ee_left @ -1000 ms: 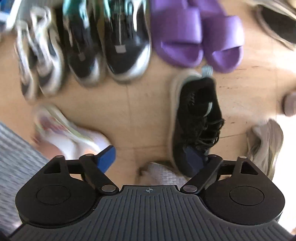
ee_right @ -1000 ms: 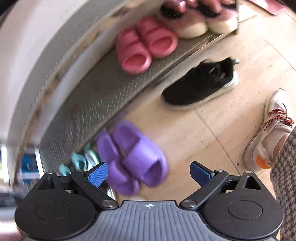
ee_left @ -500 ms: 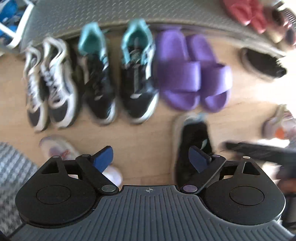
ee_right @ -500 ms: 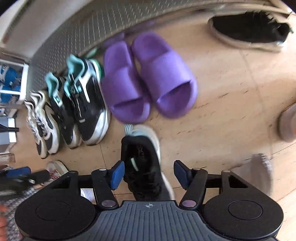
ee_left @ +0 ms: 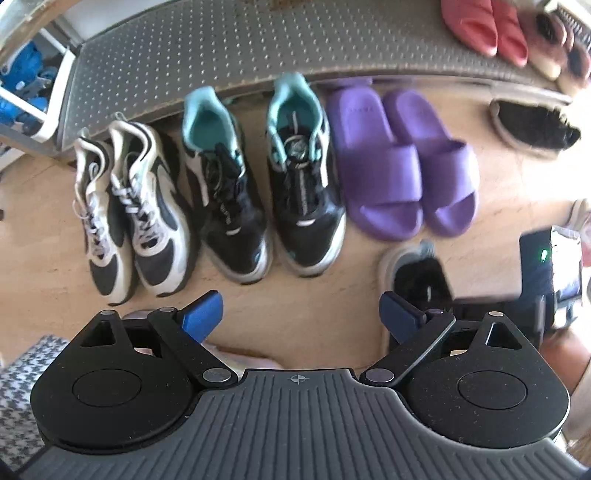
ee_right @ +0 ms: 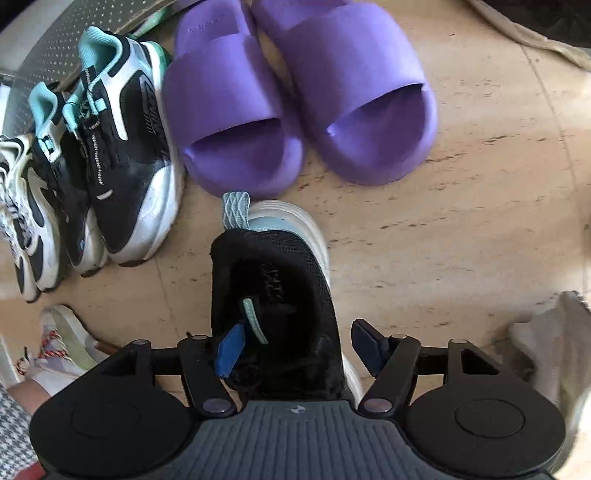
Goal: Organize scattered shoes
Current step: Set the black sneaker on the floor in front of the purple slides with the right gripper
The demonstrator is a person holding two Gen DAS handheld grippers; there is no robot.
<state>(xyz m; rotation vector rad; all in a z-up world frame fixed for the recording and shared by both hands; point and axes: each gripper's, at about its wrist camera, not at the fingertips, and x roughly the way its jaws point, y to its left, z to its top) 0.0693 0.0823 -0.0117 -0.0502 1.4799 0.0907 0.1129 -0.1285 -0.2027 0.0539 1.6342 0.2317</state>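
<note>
Black sneaker (ee_right: 280,295) on the tan floor (ee_right: 443,229), heel with its pale blue pull loop toward the purple slides (ee_right: 295,96), toe under the right hand-held gripper (ee_right: 291,349). Right hand-held gripper pointing steeply down, about half open and opening; left blue pad inside the shoe's mouth beside the teal tongue tab, right pad just outside the shoe's wall, apart from it; no squeeze visible. Same shoe in the left wrist view at lower right (ee_left: 421,273), partly hidden, with the right tool's dark body just beside it.

Left hand-held gripper (ee_left: 295,314) wide open over bare floor, nothing between its pads. Lined up beyond it, heels against the perforated grey platform (ee_left: 221,55): white-and-black sneakers (ee_left: 129,199), black-and-teal sneakers (ee_left: 266,184), then the purple slides. Second black shoe (ee_left: 532,125) lying at the platform's edge further right. Pink slides (ee_left: 484,29) up on the platform itself. Worn white sneaker with red laces (ee_right: 59,343) at lower left, houndstooth fabric beside it.
</note>
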